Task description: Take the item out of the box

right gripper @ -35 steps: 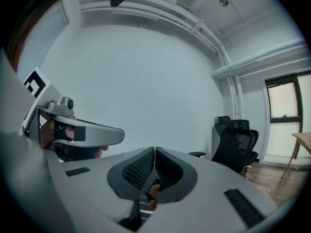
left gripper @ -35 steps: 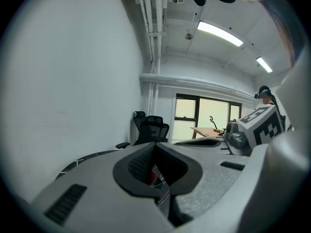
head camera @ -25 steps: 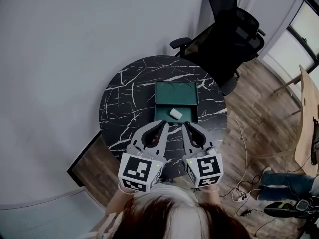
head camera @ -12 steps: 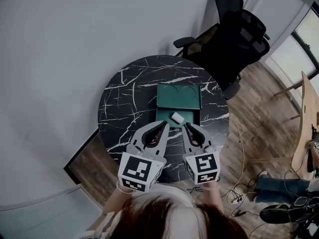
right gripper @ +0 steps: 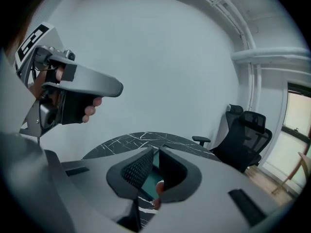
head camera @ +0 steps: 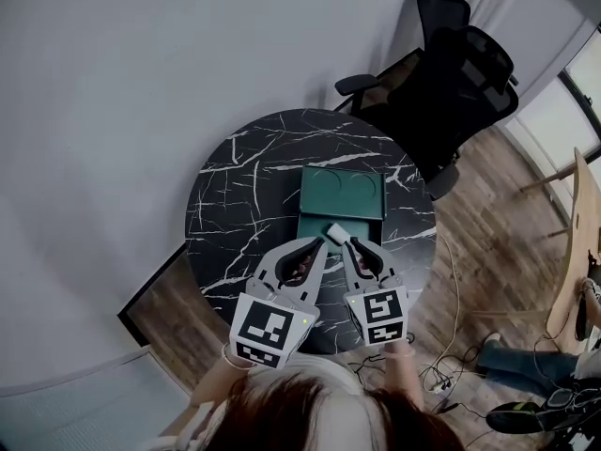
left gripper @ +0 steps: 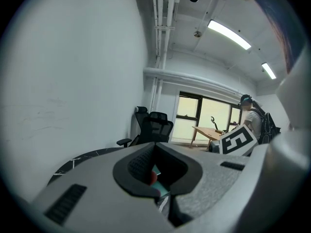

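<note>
Head view: reaching in was the step in hand. The white item (head camera: 336, 230) lay in the open green box (head camera: 343, 194), just beyond the tips of the left gripper (head camera: 320, 243) and right gripper (head camera: 346, 244). Next, one gripper had to open and straddle it. Left gripper view: its jaws were closed and empty. Right gripper view: its jaws were likewise closed, holding nothing.

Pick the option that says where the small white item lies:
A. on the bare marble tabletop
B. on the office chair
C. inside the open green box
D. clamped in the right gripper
C: the head view shows the white item lying in the open green box, just ahead of the right gripper, not gripped.
</note>
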Action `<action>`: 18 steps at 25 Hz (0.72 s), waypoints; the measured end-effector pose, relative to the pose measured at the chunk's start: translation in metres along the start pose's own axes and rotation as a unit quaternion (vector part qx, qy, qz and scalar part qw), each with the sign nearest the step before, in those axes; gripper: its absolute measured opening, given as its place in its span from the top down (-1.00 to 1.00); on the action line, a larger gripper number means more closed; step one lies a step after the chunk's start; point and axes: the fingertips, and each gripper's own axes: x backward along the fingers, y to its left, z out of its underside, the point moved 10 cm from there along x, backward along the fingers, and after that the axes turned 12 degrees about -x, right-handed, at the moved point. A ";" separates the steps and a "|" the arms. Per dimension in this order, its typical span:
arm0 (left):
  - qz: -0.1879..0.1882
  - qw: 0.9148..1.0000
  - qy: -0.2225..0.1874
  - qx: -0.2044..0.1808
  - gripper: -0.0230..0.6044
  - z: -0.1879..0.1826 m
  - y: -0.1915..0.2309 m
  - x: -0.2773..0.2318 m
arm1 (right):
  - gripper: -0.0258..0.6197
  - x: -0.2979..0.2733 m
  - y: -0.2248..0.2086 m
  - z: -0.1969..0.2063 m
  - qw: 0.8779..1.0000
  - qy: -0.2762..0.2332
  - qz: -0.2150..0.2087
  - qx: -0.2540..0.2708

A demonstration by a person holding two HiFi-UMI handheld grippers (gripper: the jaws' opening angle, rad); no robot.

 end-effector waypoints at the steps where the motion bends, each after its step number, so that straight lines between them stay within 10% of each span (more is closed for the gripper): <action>1: 0.000 1.000 0.001 0.001 0.90 0.001 0.001 -0.002 | 0.80 -0.004 -0.001 0.001 1.000 0.004 -0.001 0.002; 18: -0.007 1.000 0.019 0.019 0.90 0.014 0.021 -0.027 | 0.58 -0.058 -0.022 0.037 0.995 0.092 -0.016 0.032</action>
